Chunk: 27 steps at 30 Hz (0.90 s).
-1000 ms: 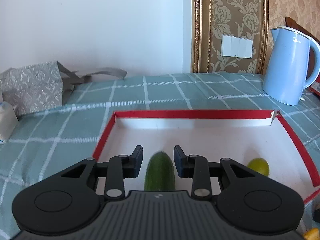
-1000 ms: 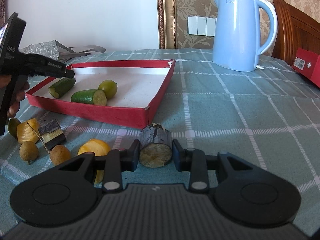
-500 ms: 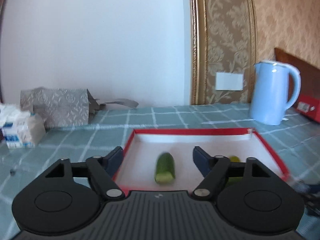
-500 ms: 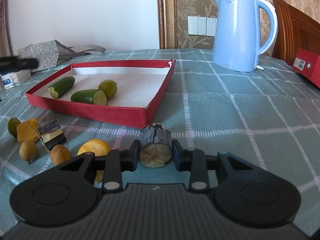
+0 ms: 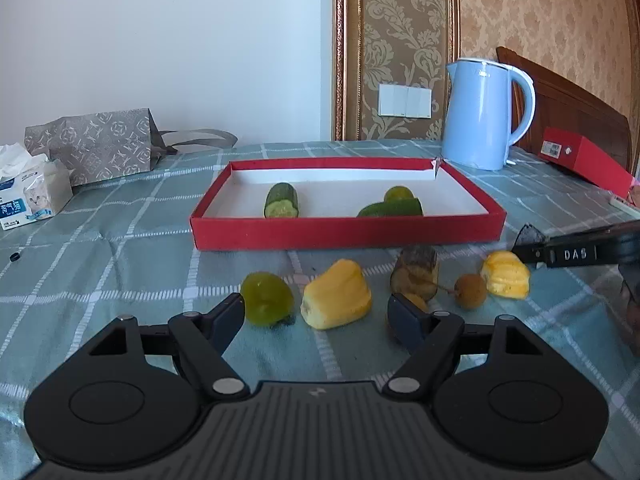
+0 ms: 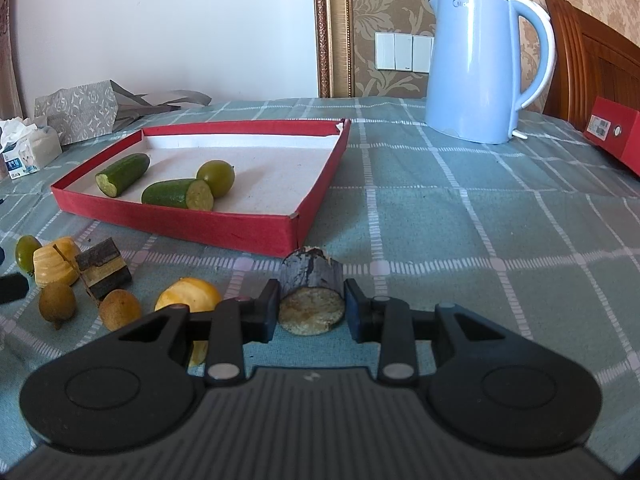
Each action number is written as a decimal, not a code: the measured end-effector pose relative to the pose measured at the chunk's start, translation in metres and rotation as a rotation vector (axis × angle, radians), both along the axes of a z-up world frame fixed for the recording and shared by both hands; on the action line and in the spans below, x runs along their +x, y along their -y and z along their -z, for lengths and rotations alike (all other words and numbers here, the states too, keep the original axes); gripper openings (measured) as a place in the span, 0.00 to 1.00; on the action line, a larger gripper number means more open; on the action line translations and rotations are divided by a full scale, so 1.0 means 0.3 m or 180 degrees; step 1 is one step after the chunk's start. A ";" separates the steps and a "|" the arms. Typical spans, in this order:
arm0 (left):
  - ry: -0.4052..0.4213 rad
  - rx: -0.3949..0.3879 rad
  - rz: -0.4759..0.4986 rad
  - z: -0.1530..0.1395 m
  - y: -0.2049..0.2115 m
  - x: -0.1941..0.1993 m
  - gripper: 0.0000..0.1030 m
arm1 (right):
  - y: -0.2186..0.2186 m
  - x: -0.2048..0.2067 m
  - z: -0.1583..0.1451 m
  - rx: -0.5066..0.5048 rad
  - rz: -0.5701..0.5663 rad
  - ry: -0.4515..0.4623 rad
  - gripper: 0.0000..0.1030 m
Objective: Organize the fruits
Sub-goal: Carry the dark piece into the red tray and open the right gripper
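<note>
A red tray (image 5: 344,232) holds two cucumber pieces (image 5: 281,202) (image 5: 394,208) and a round green fruit (image 5: 398,193). My left gripper (image 5: 316,312) is open and holds nothing. It hovers low in front of the tray, with a green fruit (image 5: 266,298) and a yellow fruit piece (image 5: 336,298) just beyond its fingertips. Further right lie a dark chunk (image 5: 416,276), a brown longan (image 5: 471,290) and another yellow piece (image 5: 505,278). My right gripper (image 6: 312,310) rests on the cloth, shut on a dark-skinned round chunk (image 6: 312,288) by the tray's near corner (image 6: 294,228).
A blue kettle (image 6: 476,68) stands behind the tray to the right, with a red box (image 6: 612,136) at the far right edge. A tissue pack (image 5: 30,192) and a patterned paper bag (image 5: 92,146) sit at the back left. Checked green cloth (image 6: 460,220) covers the table.
My left gripper opened and left the cucumber piece in the tray, then drew back out of the tray to the loose fruits in front. The right gripper has not moved.
</note>
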<state>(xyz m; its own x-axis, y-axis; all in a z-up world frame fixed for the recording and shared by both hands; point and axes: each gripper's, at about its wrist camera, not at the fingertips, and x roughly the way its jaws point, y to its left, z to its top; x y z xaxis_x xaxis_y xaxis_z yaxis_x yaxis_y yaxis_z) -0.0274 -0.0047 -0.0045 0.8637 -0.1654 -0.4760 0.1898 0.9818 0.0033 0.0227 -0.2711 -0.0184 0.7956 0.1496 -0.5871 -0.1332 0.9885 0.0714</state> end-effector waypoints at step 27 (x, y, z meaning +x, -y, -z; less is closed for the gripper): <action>-0.0354 -0.0435 -0.0153 0.030 -0.077 0.046 0.76 | -0.170 0.322 -0.109 -0.0480 -0.0103 0.0153 0.31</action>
<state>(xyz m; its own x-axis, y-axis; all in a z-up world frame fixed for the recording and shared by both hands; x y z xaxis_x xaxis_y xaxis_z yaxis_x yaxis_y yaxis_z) -0.0135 0.0185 -0.0135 0.8155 -0.1949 -0.5450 0.1344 0.9796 -0.1492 0.1194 -0.2201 0.0143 0.8195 0.0886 -0.5661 -0.1648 0.9827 -0.0847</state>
